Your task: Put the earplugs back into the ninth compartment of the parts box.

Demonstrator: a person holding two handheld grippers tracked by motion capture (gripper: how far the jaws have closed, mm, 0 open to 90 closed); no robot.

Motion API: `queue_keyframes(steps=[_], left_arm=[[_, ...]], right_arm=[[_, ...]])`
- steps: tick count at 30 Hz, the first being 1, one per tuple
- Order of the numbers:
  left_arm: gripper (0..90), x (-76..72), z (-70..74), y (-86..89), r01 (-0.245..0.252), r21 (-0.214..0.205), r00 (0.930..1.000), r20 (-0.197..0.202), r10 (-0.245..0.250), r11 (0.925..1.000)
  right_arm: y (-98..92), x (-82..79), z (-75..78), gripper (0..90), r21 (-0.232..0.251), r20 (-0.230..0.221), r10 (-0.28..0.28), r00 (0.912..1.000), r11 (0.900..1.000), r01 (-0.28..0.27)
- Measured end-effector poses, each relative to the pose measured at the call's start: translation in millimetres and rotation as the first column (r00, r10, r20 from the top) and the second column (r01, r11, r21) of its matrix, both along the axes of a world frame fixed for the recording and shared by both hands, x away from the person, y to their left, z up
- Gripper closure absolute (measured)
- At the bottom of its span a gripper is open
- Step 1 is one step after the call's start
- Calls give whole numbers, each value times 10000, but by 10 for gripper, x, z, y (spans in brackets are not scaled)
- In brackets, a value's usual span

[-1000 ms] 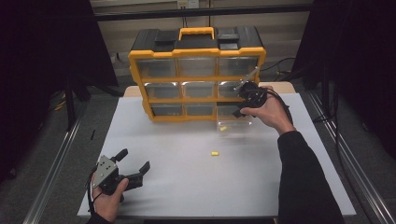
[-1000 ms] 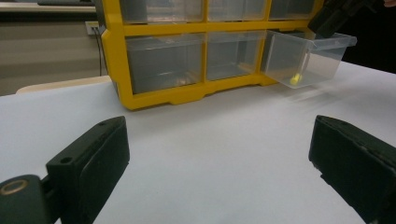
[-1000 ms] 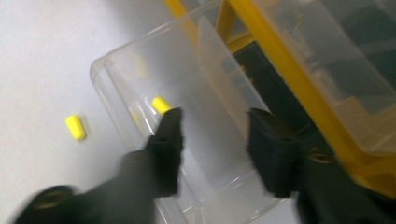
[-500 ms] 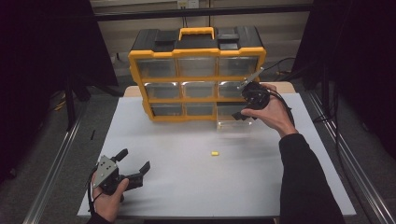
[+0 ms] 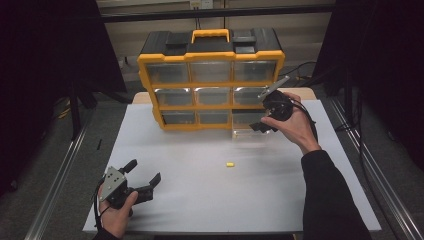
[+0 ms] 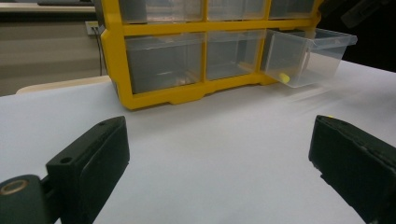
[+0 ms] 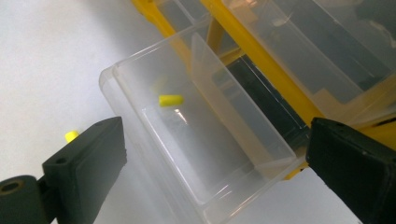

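A yellow organizer with clear drawers stands at the table's back. Its bottom right drawer is pulled out, and a small yellow piece lies inside it. The same piece shows against the drawer front in the left gripper view. A second yellow piece lies on the white table in front. My right gripper hovers over the open drawer. Its jaws have just been opening and now stand wide with nothing between them. My left gripper rests open near the front left edge.
The white table top ends close behind my left hand at the front edge. The other drawers of the organizer are pushed in. Dark curtains and metal rails flank the table on both sides.
My right hand has drifted slightly to the right above the pulled-out drawer. The left hand and the yellow piece on the table have stayed put.
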State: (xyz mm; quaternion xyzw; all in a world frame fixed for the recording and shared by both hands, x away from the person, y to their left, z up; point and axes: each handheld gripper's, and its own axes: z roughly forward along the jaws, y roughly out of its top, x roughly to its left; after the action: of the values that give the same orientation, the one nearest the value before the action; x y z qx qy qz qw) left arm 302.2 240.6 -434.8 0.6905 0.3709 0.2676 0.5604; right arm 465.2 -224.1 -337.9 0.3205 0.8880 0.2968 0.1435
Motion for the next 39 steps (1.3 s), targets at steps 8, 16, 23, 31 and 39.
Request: queue_keyframes(steps=[8,16,23,31,39], left_arm=[[51,3,2,2,55,114,10000,21,-55,9999],[51,6,2,-4,60,126,10000,20,-61,9999],[51,6,-1,-7,68,110,10000,-23,-68,9999],[51,5,-2,-14,82,65,10000,-26,-82,9999],[51,7,-1,-10,67,87,10000,-23,-67,9999]], right_arm=[[15,-154,63,47,283,438,306,9986,9991,-319],[42,-282,62,60,347,723,468,9963,9982,-494],[66,-369,-22,55,559,658,530,9964,9968,-567],[152,-489,-51,58,525,779,876,9931,9944,-918],[273,-563,-102,60,443,681,1341,9886,9895,-1373]])
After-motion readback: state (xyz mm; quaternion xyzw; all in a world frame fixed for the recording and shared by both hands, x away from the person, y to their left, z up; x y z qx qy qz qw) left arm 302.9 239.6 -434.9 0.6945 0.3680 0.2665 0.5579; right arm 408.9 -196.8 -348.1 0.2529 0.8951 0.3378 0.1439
